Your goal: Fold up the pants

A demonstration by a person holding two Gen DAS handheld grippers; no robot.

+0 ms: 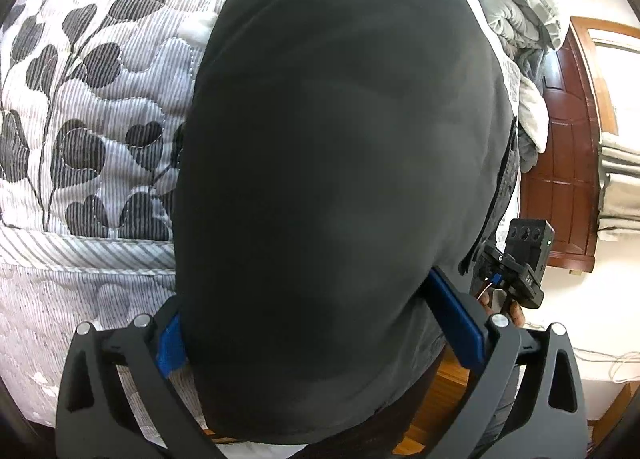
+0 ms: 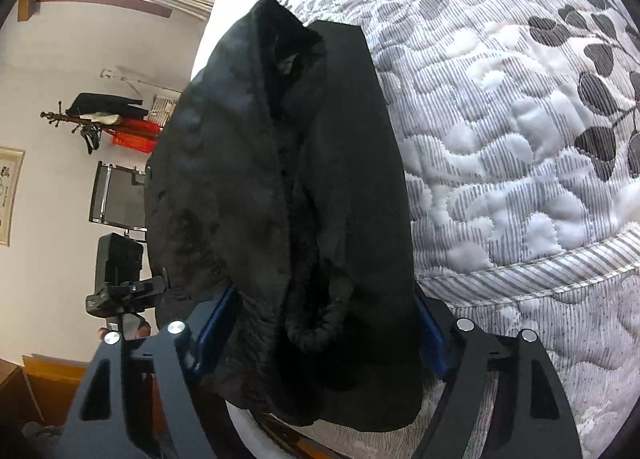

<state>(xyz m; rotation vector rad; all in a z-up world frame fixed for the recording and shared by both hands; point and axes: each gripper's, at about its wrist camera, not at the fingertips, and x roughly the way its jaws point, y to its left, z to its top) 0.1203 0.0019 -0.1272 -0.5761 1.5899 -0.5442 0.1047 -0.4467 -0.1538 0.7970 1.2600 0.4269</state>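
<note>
Black, thick fabric fills both wrist views: the black fleece-lined pants (image 1: 332,179) hang over the near edge of the grey-and-white quilted mattress with its leaf pattern (image 1: 92,99), part on the bed and part draped toward you. Your left claw (image 1: 320,333) stands wide with the smooth outer cloth bunched between its blue pads (image 1: 454,321); whether the pads actually press on it you cannot tell from here. Your right claw (image 2: 320,335) also stands wide, straddling the waist end where the fuzzy pile lining (image 2: 256,187) shows; its blue pads (image 2: 218,329) sit at the cloth's edges, and a real grip is not clear either. The main risk, as I judge it, is weight: this lined cloth is heavy and bulky, so a loose bite on a thick bunch could let it slide off the mattress edge to the floor. The smooth shell is likely slippery against the pads, while the plush lining may drag on the ribbed quilting (image 2: 500,163) and pull the fold crooked. Uneven grips between your two claws would skew the crease. The other handheld unit (image 1: 516,263) sits close at the right, so a hasty swing could knock the two together.
</note>
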